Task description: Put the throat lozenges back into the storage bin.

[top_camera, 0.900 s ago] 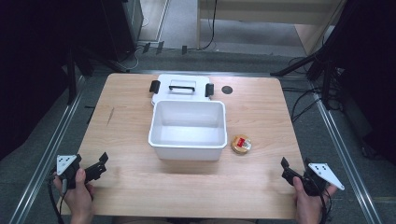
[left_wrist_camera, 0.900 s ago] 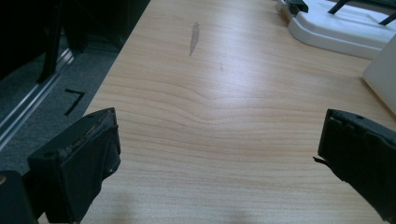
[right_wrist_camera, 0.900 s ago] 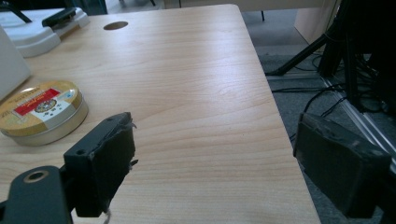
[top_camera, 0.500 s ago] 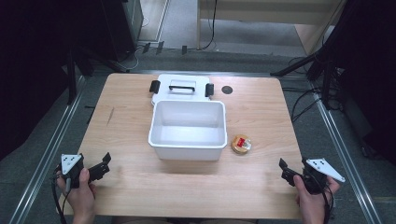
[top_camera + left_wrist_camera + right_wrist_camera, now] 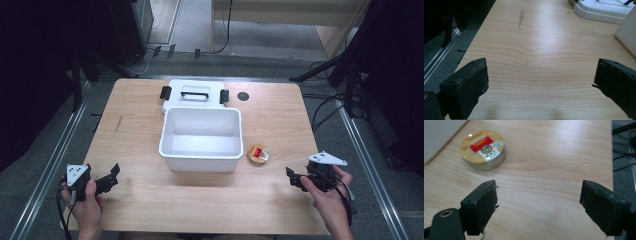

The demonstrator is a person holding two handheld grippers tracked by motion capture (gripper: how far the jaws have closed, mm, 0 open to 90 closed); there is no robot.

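A round gold tin with a red label lies on the wooden table just right of an empty white tub. My right gripper is held low near the table's front right, open, pointing left toward the tin. In the right gripper view the tin lies ahead and to the left of the open jaws, with bare wood between them. My left gripper rests at the front left, open, with nothing between its jaws.
The tub's white lid with black clasps lies behind the tub, and shows at the upper right of the left gripper view. A small black disc sits at the back right. Dark floor, rails and cables surround the table.
My right gripper has slid leftward along the front of the table, closer to the tin. The left gripper has barely moved.
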